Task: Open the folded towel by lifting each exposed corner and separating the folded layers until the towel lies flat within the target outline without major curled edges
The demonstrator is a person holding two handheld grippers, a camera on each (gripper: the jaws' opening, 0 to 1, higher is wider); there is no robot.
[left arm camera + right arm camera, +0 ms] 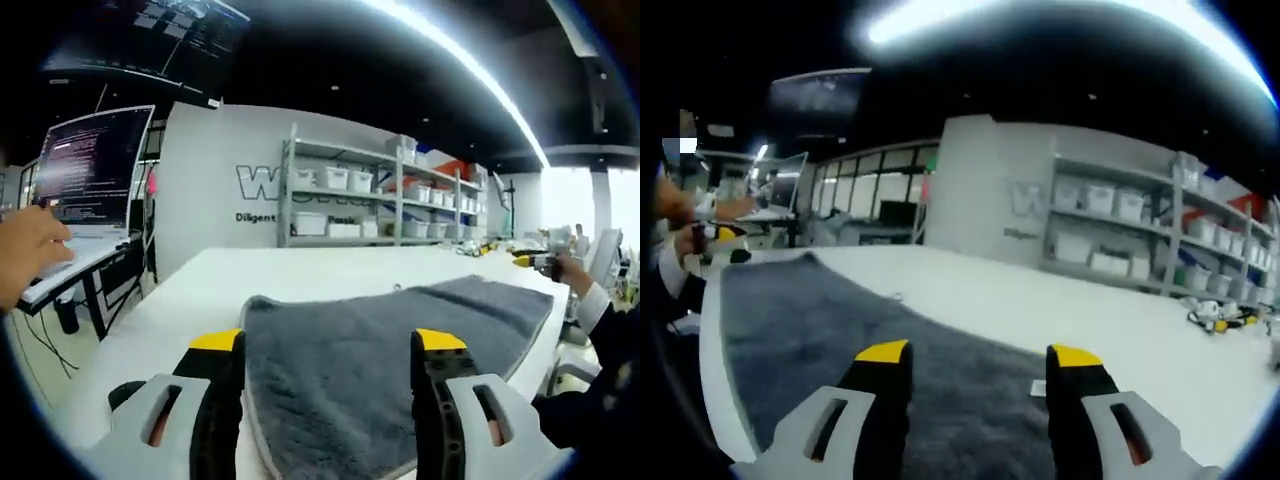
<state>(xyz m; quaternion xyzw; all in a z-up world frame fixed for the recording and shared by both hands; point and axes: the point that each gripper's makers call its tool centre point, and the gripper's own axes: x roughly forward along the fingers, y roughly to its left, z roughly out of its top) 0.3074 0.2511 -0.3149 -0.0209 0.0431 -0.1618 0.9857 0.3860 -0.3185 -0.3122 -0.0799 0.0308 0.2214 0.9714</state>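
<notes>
My left gripper rides low in the left gripper view, its yellow-tipped jaws spread wide with nothing between them; they rise from the bottom of the frame over the near edge of the grey towel, and I cannot tell whether they touch the cloth. The towel lies spread on the white desk, running from the lower centre toward the right edge of the frame, its near corner just inside my left jaw. In the upper left a lit monitor stands over a person's hand at the left edge, and a shelving rack with white bins fills the upper centre against a wall. In the right gripper view my right gripper also stands wide open and holds nothing, its jaws rising at the bottom centre above the towel, which stretches from there toward the left of the frame across the desk. Shelves with bins line the right side.
</notes>
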